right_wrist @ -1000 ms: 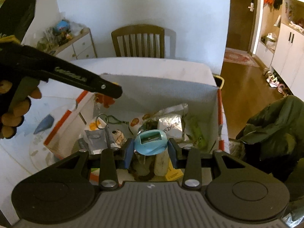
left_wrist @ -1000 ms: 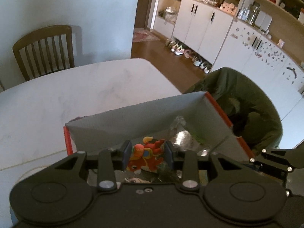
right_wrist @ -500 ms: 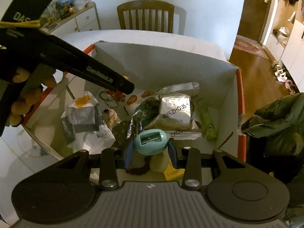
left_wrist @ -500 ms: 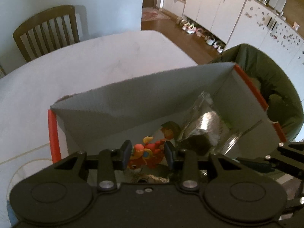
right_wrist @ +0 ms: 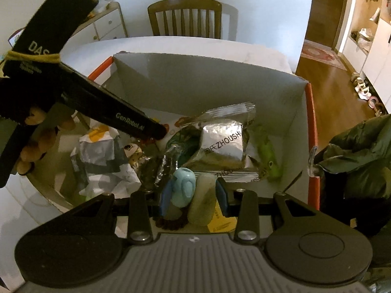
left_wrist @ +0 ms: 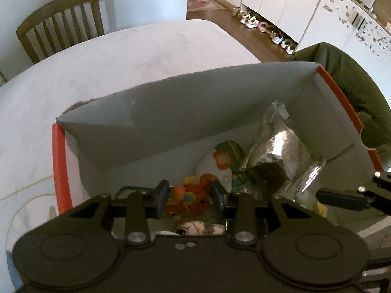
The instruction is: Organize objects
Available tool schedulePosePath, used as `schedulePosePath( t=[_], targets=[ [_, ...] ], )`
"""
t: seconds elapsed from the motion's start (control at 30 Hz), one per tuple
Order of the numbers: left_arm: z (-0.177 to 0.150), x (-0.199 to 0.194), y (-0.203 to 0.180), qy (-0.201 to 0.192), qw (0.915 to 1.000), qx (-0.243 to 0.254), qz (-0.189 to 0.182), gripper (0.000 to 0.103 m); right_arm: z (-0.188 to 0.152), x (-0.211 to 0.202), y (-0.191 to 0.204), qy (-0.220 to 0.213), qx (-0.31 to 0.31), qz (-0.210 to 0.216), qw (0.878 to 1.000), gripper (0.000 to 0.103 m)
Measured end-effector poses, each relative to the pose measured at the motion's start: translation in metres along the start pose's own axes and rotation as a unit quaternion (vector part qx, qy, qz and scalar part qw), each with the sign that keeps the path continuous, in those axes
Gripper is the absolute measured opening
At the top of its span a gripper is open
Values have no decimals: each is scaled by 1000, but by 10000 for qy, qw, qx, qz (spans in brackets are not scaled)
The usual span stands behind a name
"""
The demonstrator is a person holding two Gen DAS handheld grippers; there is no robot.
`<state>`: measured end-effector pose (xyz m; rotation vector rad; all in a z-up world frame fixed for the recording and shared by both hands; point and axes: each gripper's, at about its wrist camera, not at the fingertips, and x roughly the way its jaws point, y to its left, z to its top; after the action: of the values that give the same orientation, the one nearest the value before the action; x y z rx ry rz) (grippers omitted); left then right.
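A grey cardboard box with red edges stands on the white table and holds several small things. My left gripper is low inside it with a red and orange toy figure between its pads; its jaws are opening slightly, with the pads still on the toy. My right gripper is also down in the box. A blue egg-shaped pencil sharpener stands tilted against its left finger only. A pale oblong thing fills the gap beside it.
A silver foil packet, a green toy and crumpled paper lie in the box. The left gripper's black finger and a hand cross it. A wooden chair and a green jacket flank the table.
Both grippers have sunk into the box and tipped further down. The sharpener, which spanned the right jaws, has turned on end and leans on one finger.
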<state>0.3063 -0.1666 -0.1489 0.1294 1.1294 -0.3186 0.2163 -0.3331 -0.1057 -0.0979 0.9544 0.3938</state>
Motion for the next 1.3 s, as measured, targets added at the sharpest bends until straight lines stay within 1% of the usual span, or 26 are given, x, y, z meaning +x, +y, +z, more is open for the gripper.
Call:
schedulePosePath(
  t=[0.1, 0.17, 0.2, 0.27, 0.43, 0.5, 0.53, 0.57, 0.7, 0.83, 0.87, 1.0, 1.07, 1.2, 1.3],
  targets=[
    [-4, -3, 2, -22, 10000, -42, 20, 39, 1, -5, -1, -62, 50, 42, 10000, 38],
    [-6, -8, 3, -81, 9999, -37, 59, 44, 2, -8, -3, -104, 95, 75, 9999, 40],
    [-7, -10, 2, -116, 9999, -35, 33, 46, 2, -9, -3, -123, 113, 72, 9998, 41],
    [-8, -18, 1, -199, 9998, -28, 3, 52, 2, -13, -4, -173, 162, 62, 9997, 44],
    [-17, -36, -3, -401, 9992, 51, -2, 60, 0, -23, -4, -302, 302, 81, 9991, 47],
    [-18, -44, -5, -503, 9987, 53, -20, 67, -1, -28, -4, -365, 338, 46, 9988, 50],
    [-21, -49, -5, -566, 9984, 43, -17, 75, -1, -29, -4, -394, 354, 31, 9986, 51],
    [-22, -54, -4, -615, 9981, 40, -22, 77, -2, -32, -4, -431, 376, 20, 9984, 53],
    [-30, -73, -2, -825, 9965, 71, -70, 77, -3, -43, -1, -586, 481, 14, 9971, 56],
    [-37, -93, -1, -1087, 9939, 130, -142, 81, -4, -55, 3, -720, 640, -11, 9953, 57],
    [-40, -99, -1, -1155, 9930, 169, -156, 82, -5, -58, 5, -759, 681, -24, 9948, 59],
    [-51, -120, 1, -1423, 9893, 266, -205, 85, -7, -72, 15, -956, 754, -136, 9925, 67],
    [-56, -131, 3, -1547, 9871, 320, -251, 88, -9, -78, 21, -1042, 797, -207, 9911, 70],
    [-70, -153, 10, -1775, 9827, 387, -361, 92, -12, -90, 32, -1150, 897, -261, 9890, 73],
    [-80, -166, 14, -1959, 9791, 369, -407, 95, -15, -99, 42, -1251, 1012, -280, 9866, 74]
  ],
)
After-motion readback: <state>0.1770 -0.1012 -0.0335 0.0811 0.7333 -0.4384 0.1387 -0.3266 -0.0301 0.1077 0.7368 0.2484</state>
